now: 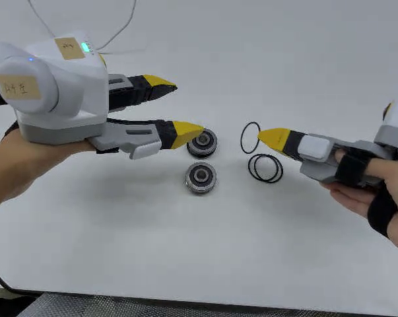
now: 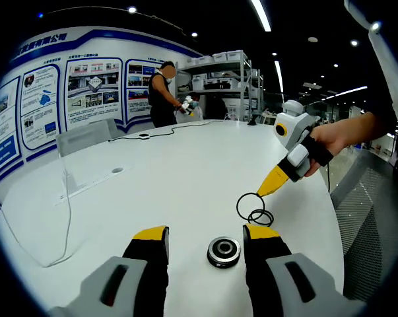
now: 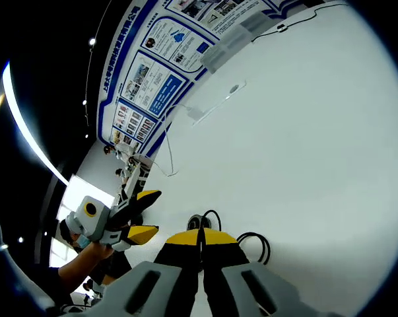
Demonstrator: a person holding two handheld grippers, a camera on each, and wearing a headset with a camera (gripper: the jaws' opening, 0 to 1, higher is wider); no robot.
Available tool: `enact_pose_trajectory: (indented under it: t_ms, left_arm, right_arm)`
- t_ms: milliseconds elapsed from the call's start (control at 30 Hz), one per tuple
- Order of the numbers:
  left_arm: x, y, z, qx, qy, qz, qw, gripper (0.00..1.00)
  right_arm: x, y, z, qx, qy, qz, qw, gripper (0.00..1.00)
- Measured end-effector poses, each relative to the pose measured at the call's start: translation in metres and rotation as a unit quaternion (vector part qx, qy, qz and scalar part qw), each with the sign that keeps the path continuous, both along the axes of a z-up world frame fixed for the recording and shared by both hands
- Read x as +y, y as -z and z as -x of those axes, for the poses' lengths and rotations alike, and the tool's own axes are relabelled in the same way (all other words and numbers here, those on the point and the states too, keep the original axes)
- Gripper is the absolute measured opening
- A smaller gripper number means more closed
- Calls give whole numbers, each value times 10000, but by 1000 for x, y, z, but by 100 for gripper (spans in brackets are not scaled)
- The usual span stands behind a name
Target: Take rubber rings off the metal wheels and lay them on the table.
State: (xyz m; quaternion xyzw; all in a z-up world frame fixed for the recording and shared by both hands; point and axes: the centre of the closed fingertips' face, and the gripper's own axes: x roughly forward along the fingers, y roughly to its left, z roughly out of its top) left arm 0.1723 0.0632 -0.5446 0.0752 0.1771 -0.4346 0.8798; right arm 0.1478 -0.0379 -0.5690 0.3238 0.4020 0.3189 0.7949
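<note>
Right gripper (image 1: 272, 138): white plastic body, yellow wedge tips, jaws pressed together on a thin black rubber ring (image 1: 242, 138). The ring stands upright off the tip. I cannot tell whether its lower edge touches the table.

Just below that tip a pair of loose black rings (image 1: 250, 168) lies flat, overlapping.

Left gripper (image 1: 175, 107): same build, jaws spread wide. Just past its lower tip lies the first round metal wheel (image 1: 202, 142), with a dull steel rim and a dark hub. The second metal wheel (image 1: 200, 177) lies flat close beside it.

Surface: smooth matte white table (image 1: 185, 264), broad.

Room, from the left gripper view: blue-and-white wall posters (image 2: 86, 82), metal shelving with boxes (image 2: 225, 72), a standing person (image 2: 164, 92), and ceiling strip lights (image 2: 261, 14).
</note>
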Motion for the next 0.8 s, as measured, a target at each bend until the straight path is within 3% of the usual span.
enact_pose_trajectory:
  t_ms: [200, 333, 567, 800]
  left_arm:
    - [-1, 0, 3, 11, 31, -22, 10000, 47]
    - [-1, 0, 5, 29, 26, -18, 10000, 50]
    - [-1, 1, 5, 20, 9, -64, 10000, 55]
    - [-2, 5, 7, 49, 38, -154, 9999, 55]
  right_arm:
    - [2, 7, 13, 219, 17, -109, 9997, 1]
    - [-4, 14, 20, 310, 77, -20, 9995, 1]
    - [-23, 25, 18, 370, 378, 200, 9984, 2]
    - [-29, 31, 16, 320, 439, 415, 9977, 2]
